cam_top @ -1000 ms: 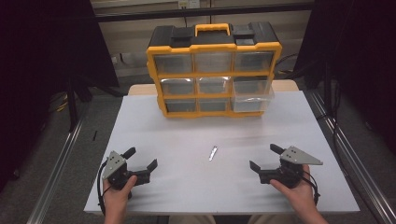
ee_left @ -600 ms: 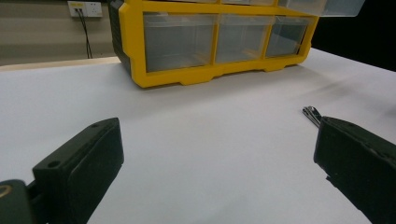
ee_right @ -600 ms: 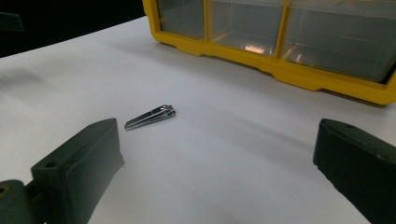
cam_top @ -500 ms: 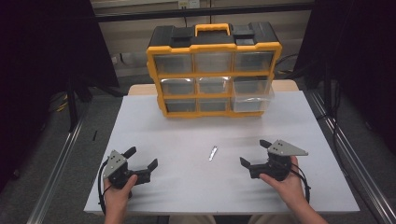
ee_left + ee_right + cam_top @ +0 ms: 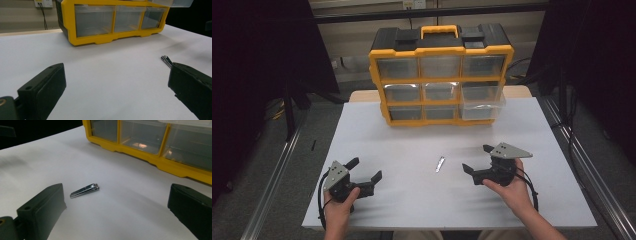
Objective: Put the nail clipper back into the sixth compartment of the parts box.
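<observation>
Bare white table surface (image 5: 412, 145) lies open on all sides of the small metal nail clipper (image 5: 440, 163), while the yellow-and-black plastic drawer cabinet (image 5: 441, 75) blocks the far edge.

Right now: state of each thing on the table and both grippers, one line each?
Nail clipper: folded shut, lying flat on the table, untouched.
Drawer organizer: upright at the far edge.
Bottom-right drawer: pulled partway out; the other drawers sit flush.
Left gripper: jaws open, holding nothing.
Right gripper: jaws open, holding nothing, pointed at the nail clipper.
</observation>
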A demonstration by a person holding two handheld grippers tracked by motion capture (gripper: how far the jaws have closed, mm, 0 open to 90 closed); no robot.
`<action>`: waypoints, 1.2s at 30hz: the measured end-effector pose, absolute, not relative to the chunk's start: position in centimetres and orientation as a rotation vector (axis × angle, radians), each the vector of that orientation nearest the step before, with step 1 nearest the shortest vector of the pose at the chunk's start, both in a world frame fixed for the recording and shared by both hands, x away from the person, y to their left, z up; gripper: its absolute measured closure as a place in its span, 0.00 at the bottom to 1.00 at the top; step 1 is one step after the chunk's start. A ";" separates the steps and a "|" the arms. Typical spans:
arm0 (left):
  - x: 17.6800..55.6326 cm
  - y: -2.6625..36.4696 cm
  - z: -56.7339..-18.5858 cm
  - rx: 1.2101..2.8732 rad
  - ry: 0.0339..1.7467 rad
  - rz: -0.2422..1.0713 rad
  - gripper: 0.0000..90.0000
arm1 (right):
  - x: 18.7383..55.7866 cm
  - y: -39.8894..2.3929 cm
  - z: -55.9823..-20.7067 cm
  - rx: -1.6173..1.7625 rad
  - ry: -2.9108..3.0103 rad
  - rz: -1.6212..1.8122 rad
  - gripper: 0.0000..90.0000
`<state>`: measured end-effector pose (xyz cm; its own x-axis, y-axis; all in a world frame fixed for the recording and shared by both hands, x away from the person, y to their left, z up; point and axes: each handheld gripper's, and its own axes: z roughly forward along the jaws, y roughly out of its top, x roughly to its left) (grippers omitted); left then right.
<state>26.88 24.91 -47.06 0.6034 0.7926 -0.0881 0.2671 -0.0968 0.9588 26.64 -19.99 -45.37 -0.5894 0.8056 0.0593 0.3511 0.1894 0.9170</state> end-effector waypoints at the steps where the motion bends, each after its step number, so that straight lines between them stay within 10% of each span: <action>1: 26.9 25.0 -47.0 1.657 0.889 0.559 0.02 | 26.7 -19.9 -45.4 1.087 2.035 1.381 0.01; 36: 27.0 25.0 -47.1 1.636 0.889 0.542 0.02 | 29.7 -15.6 -45.2 1.038 2.250 1.289 0.03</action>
<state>26.96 25.01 -47.10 0.6081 0.7866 -0.1073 0.2654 -0.0741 0.9613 29.66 -15.61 -45.21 -0.6721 0.7382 0.0577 0.4231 0.3189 0.8481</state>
